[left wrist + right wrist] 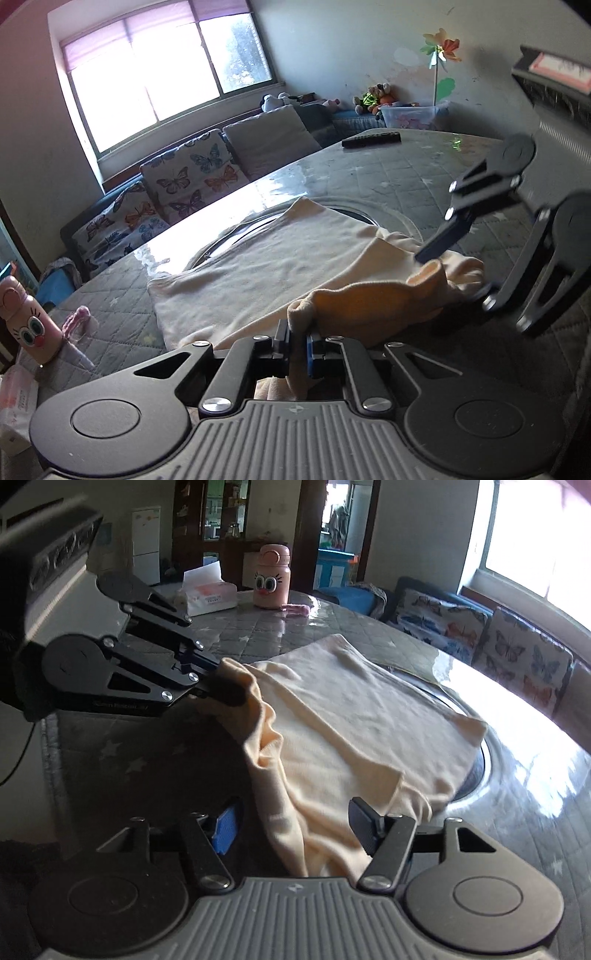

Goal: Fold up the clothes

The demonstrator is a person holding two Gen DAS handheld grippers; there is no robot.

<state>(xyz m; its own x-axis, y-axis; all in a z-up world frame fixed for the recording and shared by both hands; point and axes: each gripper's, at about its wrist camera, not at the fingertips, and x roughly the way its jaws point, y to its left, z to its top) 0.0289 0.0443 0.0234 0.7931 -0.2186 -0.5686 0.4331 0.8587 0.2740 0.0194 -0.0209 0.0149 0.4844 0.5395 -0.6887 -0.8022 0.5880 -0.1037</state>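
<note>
A cream shirt (354,716) lies spread on the quilted table (110,753), partly over a round inset ring (480,771) near the middle. The left gripper (297,349) is clamped on a bunched fold of the shirt's near edge — cloth fills the narrow gap between its pads and spills behind them. The right gripper (295,830) stands with its jaws apart, a loose corner of the shirt lying between them, the pads not pressing on it. The shirt's far edge lies flat and straight; its near side is rumpled and lifted. Bare table lies in front of the shirt and to its far side, up to a dark remote (371,139). At one end a pink bottle (272,578) and a tissue pack (207,592) stand well apart from the cloth. A sofa with butterfly cushions (192,173) runs along the table's far edge.
</note>
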